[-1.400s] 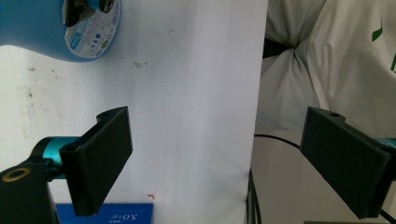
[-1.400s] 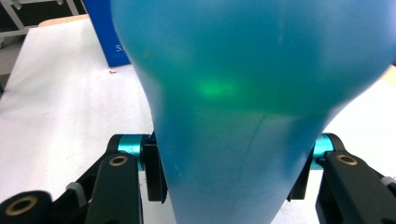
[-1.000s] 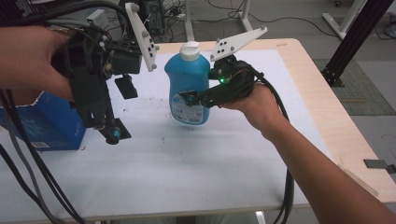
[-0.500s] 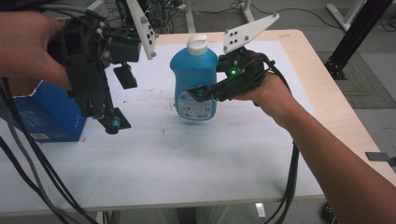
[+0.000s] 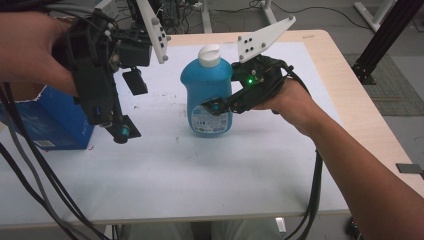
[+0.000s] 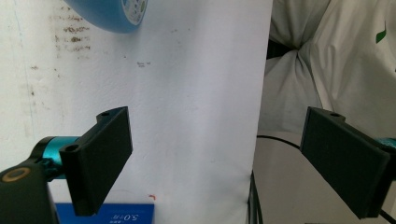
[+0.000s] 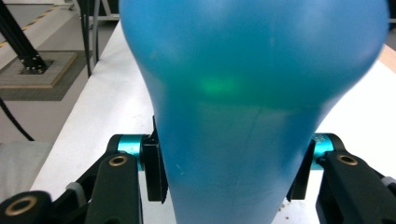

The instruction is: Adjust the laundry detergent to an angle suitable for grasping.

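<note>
A blue bottle (image 5: 207,82) with a white cap stands upright at the middle of the white table (image 5: 200,170). My right gripper (image 5: 214,102) comes in from the right and is shut on the bottle's lower body. In the right gripper view the bottle (image 7: 252,93) sits squeezed between the two jaws of the right gripper (image 7: 229,172). My left gripper (image 5: 127,107) hangs above the table's left side, pointing down, open and holding nothing. The left gripper view shows its jaws (image 6: 222,158) spread wide over the table, with an edge of the bottle (image 6: 112,14) at the top.
A blue box (image 5: 45,125) lies at the table's left edge, under the left hand, and its corner (image 6: 105,214) appears in the left gripper view. The person's white clothing (image 6: 327,56) lies past the table's near edge. Cables trail down from both grippers.
The right gripper has shifted slightly right and away with the bottle held. The left gripper has risen a little above the table, still open.
</note>
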A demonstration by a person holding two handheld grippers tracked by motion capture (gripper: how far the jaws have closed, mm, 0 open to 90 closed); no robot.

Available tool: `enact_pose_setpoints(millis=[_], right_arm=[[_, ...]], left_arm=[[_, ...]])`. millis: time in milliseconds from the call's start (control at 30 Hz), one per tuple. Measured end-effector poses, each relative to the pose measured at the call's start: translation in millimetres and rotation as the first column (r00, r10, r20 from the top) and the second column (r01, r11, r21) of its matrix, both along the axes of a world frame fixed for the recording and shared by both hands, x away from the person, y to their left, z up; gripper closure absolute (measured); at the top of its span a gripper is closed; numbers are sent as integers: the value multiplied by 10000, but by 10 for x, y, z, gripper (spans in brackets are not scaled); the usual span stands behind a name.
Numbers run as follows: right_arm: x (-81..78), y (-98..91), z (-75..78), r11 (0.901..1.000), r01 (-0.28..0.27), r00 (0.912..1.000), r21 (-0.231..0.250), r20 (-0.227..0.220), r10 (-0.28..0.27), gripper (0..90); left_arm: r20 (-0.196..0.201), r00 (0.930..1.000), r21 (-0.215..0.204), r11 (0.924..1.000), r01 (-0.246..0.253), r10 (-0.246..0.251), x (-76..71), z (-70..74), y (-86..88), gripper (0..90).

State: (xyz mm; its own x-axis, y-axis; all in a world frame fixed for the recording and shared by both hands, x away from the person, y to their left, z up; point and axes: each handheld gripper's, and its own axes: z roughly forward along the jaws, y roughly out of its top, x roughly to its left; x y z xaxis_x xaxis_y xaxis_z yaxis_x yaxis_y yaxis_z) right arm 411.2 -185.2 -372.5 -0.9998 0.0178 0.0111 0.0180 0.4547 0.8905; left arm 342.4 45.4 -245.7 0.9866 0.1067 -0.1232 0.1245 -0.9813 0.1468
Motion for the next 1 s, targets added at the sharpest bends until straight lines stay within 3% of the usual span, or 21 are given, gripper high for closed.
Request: enact_pose_setpoints(millis=[433, 1000], right_arm=[[-7, 81, -80, 9977, -658, 9978, -173, 31, 659, 458], [-20, 127, -196, 9974, -667, 9978, -268, -80, 665, 458]], left_arm=[[-48, 10000, 25, 10000, -21, 21, 13, -25, 13, 93], [-115, 9999, -5, 10000, -77, 76, 29, -59, 23, 93]])
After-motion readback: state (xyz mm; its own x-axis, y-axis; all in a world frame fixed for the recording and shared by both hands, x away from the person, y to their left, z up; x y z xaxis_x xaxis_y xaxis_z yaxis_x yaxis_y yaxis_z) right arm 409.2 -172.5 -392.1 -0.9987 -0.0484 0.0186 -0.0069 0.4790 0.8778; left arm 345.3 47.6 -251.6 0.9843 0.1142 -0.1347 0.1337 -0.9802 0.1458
